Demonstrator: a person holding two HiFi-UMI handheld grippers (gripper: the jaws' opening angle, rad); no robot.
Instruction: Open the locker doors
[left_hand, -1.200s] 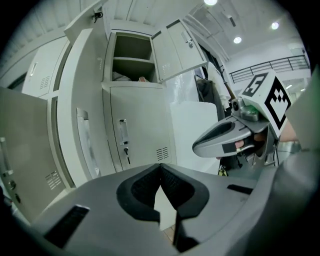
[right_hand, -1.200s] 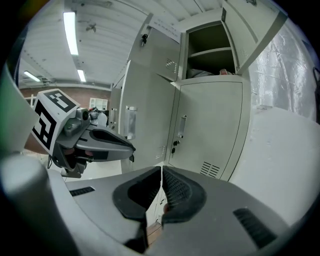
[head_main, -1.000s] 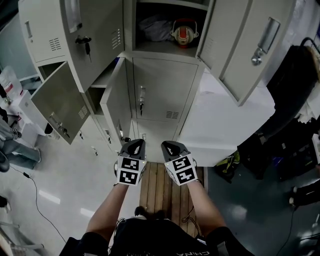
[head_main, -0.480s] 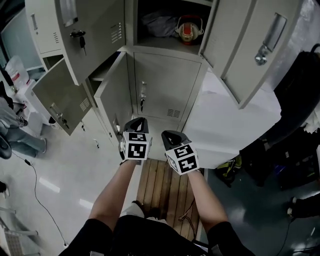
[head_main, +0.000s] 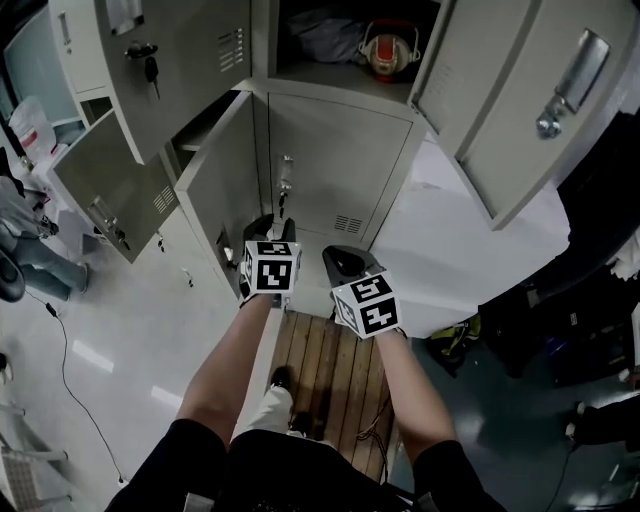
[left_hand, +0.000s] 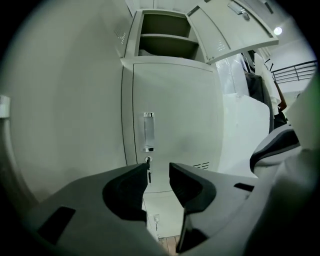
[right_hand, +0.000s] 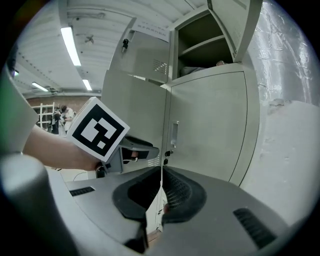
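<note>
Hand-held grippers (head_main: 342, 260), two; left (head_main: 270, 228) opening, empty.

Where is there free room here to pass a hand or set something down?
Free: the white floor left of the wooden platform, below the open locker doors. Crowded: the top compartment, holding a helmet and a dark bag; dark clutter fills the floor at the right.

Swung-open door (head_main: 215, 175) crowds closed locker door (head_main: 340, 160) on its left; front approach free
</note>
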